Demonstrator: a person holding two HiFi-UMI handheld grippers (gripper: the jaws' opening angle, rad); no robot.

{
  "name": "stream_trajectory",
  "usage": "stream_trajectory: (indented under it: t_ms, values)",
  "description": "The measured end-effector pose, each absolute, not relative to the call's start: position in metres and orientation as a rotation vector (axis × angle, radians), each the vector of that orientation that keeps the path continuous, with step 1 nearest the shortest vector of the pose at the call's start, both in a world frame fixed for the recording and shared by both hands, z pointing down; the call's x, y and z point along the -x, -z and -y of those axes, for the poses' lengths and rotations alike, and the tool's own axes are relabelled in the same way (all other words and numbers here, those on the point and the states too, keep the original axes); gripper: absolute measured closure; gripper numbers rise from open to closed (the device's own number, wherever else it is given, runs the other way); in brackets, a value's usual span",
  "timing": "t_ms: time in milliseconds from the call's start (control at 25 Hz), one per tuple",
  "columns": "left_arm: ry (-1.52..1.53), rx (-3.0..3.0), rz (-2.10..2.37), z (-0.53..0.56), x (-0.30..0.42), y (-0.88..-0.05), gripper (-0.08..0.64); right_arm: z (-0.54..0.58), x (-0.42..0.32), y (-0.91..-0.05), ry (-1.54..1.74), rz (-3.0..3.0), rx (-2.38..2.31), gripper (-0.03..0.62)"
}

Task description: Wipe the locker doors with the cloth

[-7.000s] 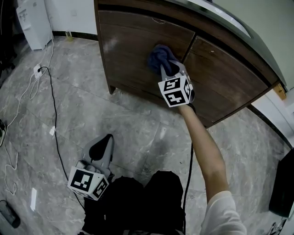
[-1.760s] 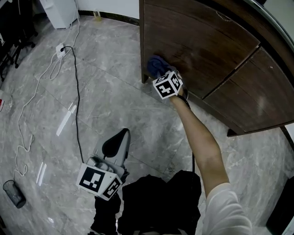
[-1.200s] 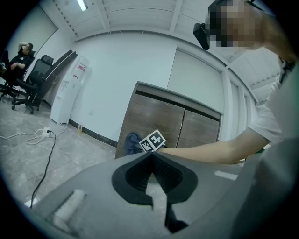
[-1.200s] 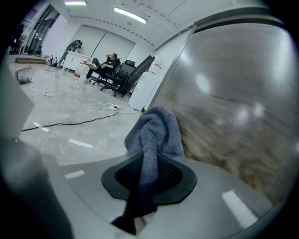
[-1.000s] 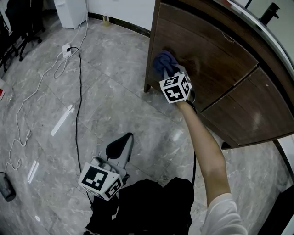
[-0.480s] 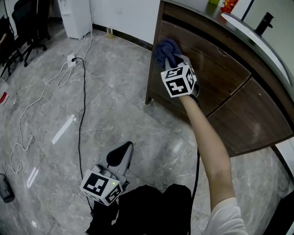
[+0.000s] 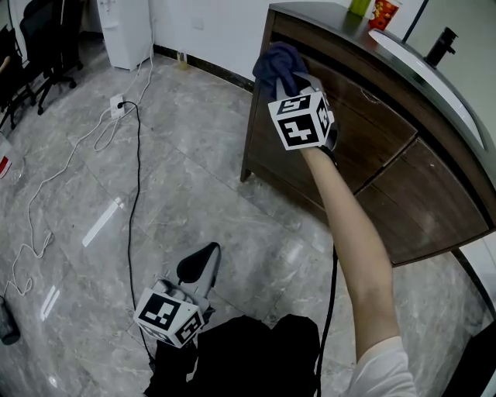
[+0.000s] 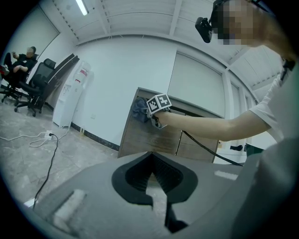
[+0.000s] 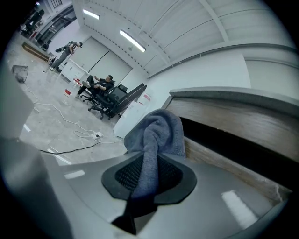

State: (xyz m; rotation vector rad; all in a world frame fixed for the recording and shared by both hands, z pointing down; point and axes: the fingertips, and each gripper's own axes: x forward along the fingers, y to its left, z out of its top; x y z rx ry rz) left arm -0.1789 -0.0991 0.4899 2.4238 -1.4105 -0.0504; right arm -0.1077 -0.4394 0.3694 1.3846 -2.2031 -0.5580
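Note:
The dark wooden cabinet has a left door (image 7: pixel 364 116) and a right door (image 7: pixel 434 201). My right gripper (image 7: pixel 288 74) is shut on a bunched blue cloth (image 7: pixel 277 62), which it holds against the upper left corner of the left door, just under the counter edge. In the right gripper view the cloth (image 9: pixel 156 130) hangs out of the jaws (image 9: pixel 149 163) in front of the door's top band (image 9: pixel 224 116). My left gripper (image 7: pixel 203 252) hangs low near the person's legs, shut and holding nothing. Its own view shows the cabinet (image 8: pixel 140 135) and the cloth (image 8: pixel 139 108) from afar.
A green item (image 7: pixel 359 6), a red packet (image 7: pixel 385 9) and a black tap (image 7: pixel 442 43) are on the counter. A black cable (image 7: pixel 136 170) and white power strip (image 7: pixel 118 101) lie on the marble floor at left. A white dispenser (image 7: pixel 128 31) and office chairs (image 7: pixel 43 39) stand beyond.
The right gripper has carried the cloth up the left door, from near its lower left part to its top left corner. The left gripper has stayed where it was.

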Motion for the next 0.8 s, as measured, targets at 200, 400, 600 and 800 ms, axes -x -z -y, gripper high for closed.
stream_trajectory:
  t_ms: [200,400,600,800]
  values:
    - [0.057,-2.424,1.402,0.1,0.18,-0.491,0.56,0.44,0.11,-0.359,0.581,2.199,-1.407,0.52]
    - [0.049,-2.416,1.404,0.099,0.183,-0.496,0.56,0.443,0.115,-0.38,0.586,2.177,-1.396,0.52]
    - [0.036,-2.412,1.41,0.099,0.188,-0.5,0.56,0.446,0.119,-0.421,0.568,2.154,-1.362,0.52]
    - [0.031,-2.4,1.417,0.1,0.194,-0.505,0.56,0.446,0.123,-0.477,0.509,2.141,-1.313,0.52]
